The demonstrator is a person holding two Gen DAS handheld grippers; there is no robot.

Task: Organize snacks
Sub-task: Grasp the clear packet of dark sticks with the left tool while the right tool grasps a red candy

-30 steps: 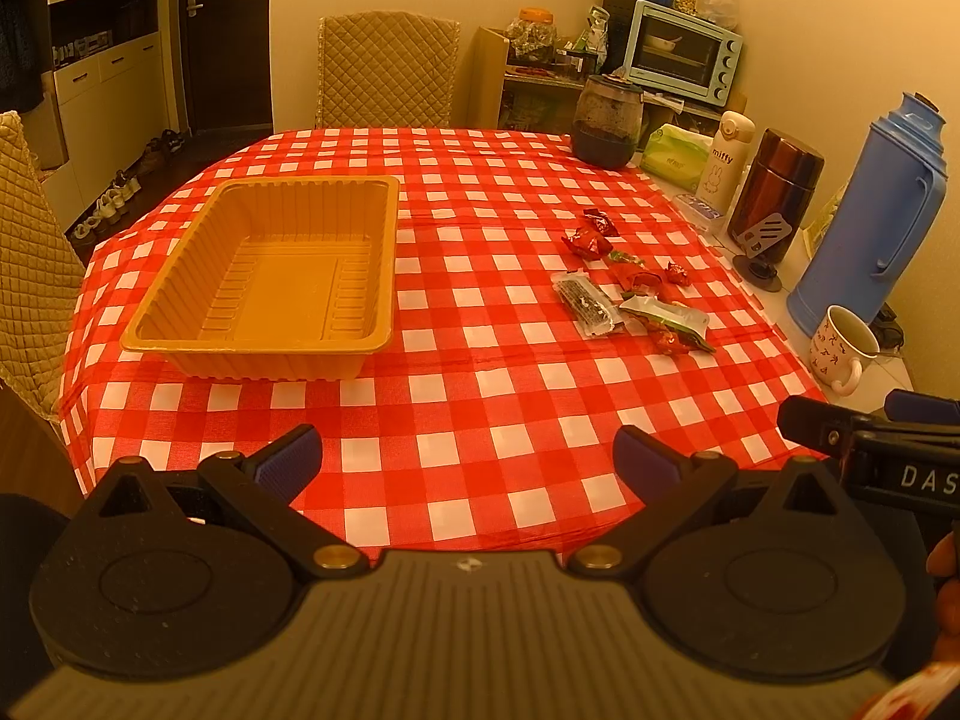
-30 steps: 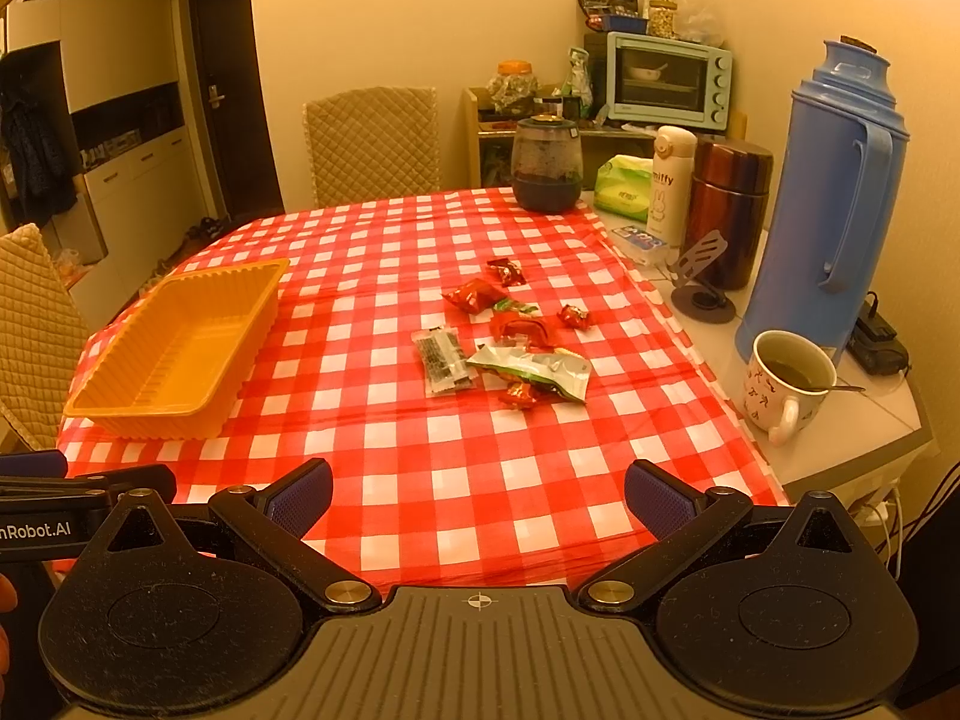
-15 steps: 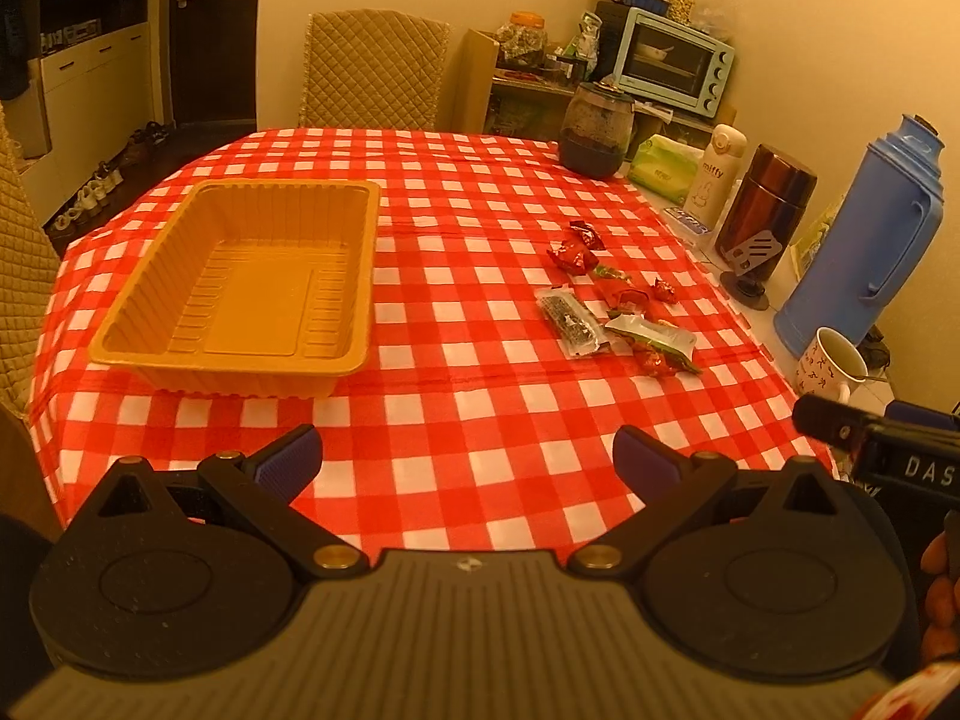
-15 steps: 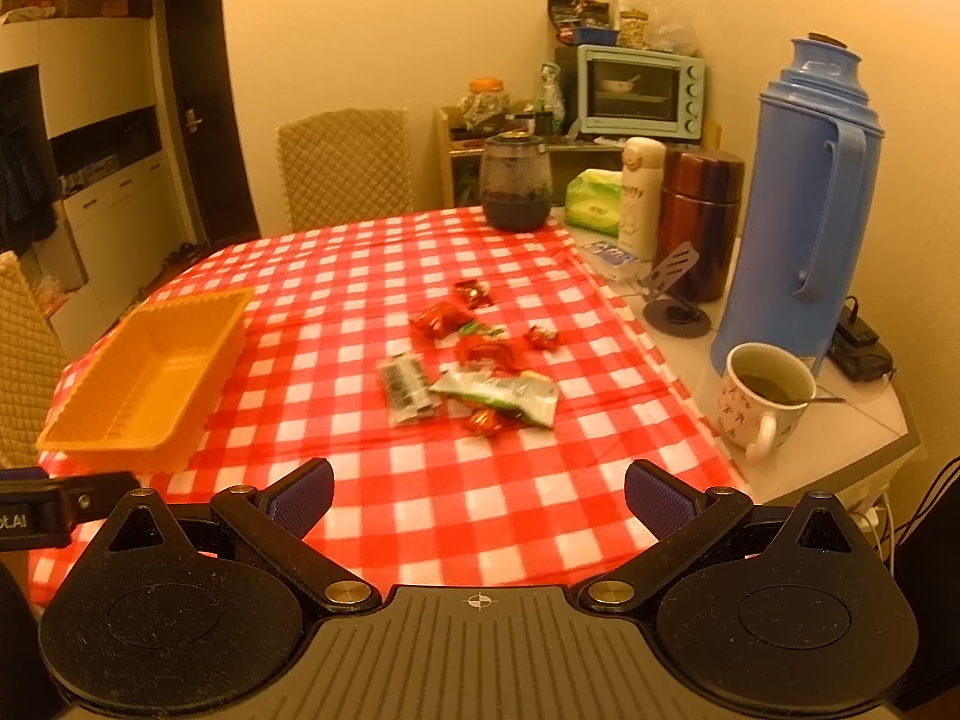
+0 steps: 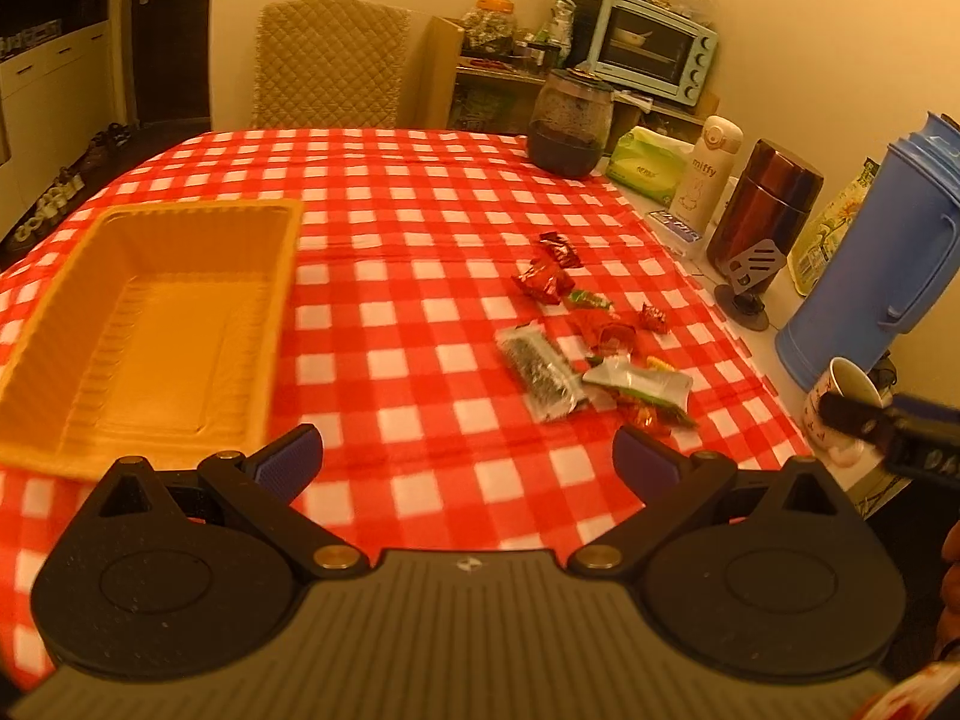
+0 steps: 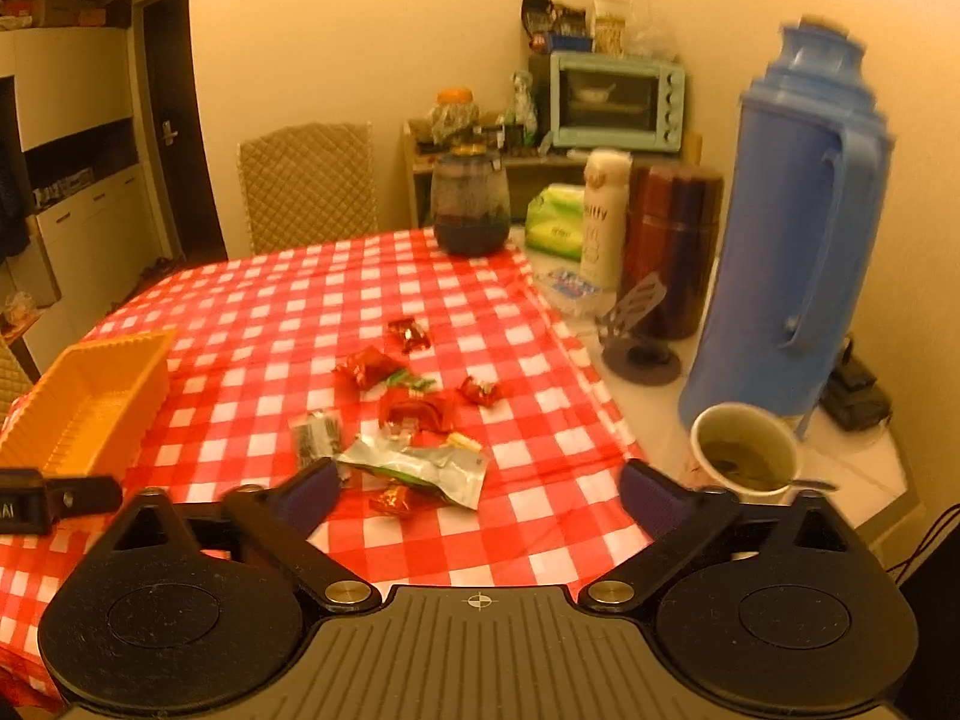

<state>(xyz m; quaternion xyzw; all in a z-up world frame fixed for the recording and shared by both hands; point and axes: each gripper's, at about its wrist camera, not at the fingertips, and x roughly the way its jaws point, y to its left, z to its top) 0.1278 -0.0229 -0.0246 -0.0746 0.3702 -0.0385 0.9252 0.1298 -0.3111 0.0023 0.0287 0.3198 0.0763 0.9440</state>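
On the red checked tablecloth (image 5: 420, 228) lies a small pile of snacks (image 5: 591, 342), at about 1 o'clock from the left gripper (image 5: 467, 461) and well apart from it. The left gripper has its jaws wide apart with nothing between them, only bare cloth. The orange tray (image 5: 150, 324) stands at 10 o'clock in the left wrist view, empty, with its whole inside visible; in the right wrist view the orange tray (image 6: 90, 396) is seen only partly, at 9 o'clock, cut by the frame edge.

The right gripper (image 6: 477, 489) is much closer to the pile: the silver-green packet (image 6: 420, 468) lies just beyond its left fingertip (image 6: 312, 492), and a small red candy (image 6: 393, 501) is between the fingers. Its jaws are closing, but the pads press on nothing. The dark seed packet (image 5: 540, 375) is clear in the left view; in the right view it is blurred.

Only the right view shows the inside of the mug (image 6: 744, 450), with a greenish drink and a spoon, and the black adapter (image 6: 852, 396) behind the blue thermos (image 6: 792, 240). Only the left view shows the shoes (image 5: 54, 204) on the floor at 9 o'clock. Each view catches the tip of the other gripper at its edge
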